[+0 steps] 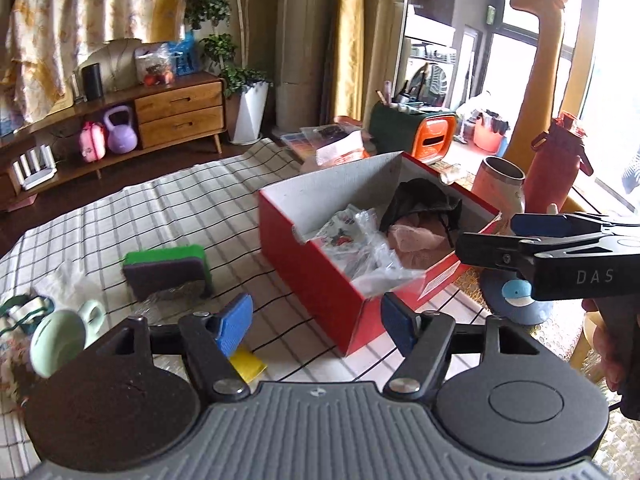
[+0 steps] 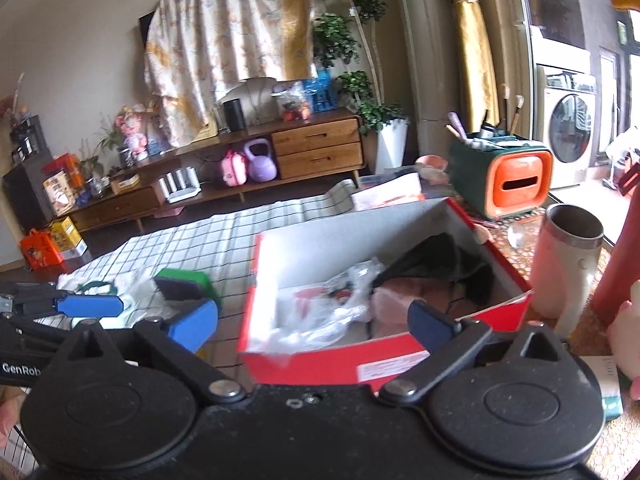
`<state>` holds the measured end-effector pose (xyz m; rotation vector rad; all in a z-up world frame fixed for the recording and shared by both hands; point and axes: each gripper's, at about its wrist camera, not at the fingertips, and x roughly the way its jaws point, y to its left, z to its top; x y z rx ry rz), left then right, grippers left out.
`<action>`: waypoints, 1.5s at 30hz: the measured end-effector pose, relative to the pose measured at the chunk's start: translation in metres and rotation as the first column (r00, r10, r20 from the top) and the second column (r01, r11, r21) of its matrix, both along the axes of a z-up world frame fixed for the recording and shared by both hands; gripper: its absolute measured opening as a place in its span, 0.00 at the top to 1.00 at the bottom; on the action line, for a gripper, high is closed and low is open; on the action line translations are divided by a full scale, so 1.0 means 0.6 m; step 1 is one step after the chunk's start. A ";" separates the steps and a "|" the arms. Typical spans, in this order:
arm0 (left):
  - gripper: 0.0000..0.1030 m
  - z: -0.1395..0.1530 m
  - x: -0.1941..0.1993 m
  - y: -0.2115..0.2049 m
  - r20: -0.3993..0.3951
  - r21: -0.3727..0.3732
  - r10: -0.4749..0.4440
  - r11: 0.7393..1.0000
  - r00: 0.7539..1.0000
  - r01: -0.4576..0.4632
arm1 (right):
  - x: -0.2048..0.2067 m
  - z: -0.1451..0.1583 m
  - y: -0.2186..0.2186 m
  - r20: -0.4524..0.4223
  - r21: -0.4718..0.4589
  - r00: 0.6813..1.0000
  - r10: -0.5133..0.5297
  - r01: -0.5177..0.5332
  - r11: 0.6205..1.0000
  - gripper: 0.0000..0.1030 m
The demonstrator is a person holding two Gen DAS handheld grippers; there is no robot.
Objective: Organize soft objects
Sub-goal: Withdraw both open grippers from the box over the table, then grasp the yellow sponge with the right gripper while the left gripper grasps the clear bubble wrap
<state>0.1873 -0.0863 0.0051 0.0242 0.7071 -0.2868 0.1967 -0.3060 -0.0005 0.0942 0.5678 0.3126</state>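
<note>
Green-and-grey foam sponge (image 1: 167,276) lies flat on the checked-cloth surface (image 1: 168,208), forward-left of the spread, empty left gripper (image 1: 316,320), long axis crosswise; right gripper (image 2: 312,322), also spread, faces the red cardboard box (image 1: 320,280).

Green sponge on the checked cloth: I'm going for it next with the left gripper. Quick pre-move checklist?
1. Left gripper open and empty: ok.
2. Right gripper open, empty: ok.
3. Green sponge outside the red box, on the checked cloth: ok.
4. Sponge free of its clear wrapper: cannot tell.
5. Room in box beside the pink cloth: ok.
6. Mint cup clear of the path: cannot tell.
</note>
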 end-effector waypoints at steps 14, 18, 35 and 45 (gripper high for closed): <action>0.18 -0.012 -0.098 0.145 0.010 -0.047 0.118 0.992 0.993 -0.117 | -0.062 0.001 0.098 -0.017 -0.023 0.993 0.118 -0.118 0.993 0.00; 0.02 -0.022 -0.112 0.181 0.012 -0.044 0.172 0.984 0.985 -0.171 | -0.060 -0.002 0.122 -0.023 -0.038 0.987 0.156 -0.157 0.987 0.00; 0.00 -0.130 -0.068 0.224 -0.051 -0.039 0.299 0.953 0.953 -0.301 | -0.018 -0.099 0.249 -0.100 -0.165 0.919 0.381 -0.392 0.905 0.10; 0.01 -0.186 -0.032 0.216 -0.071 -0.047 0.330 0.942 0.941 -0.333 | 0.042 -0.168 0.271 -0.169 -0.207 0.909 0.382 -0.412 0.888 0.25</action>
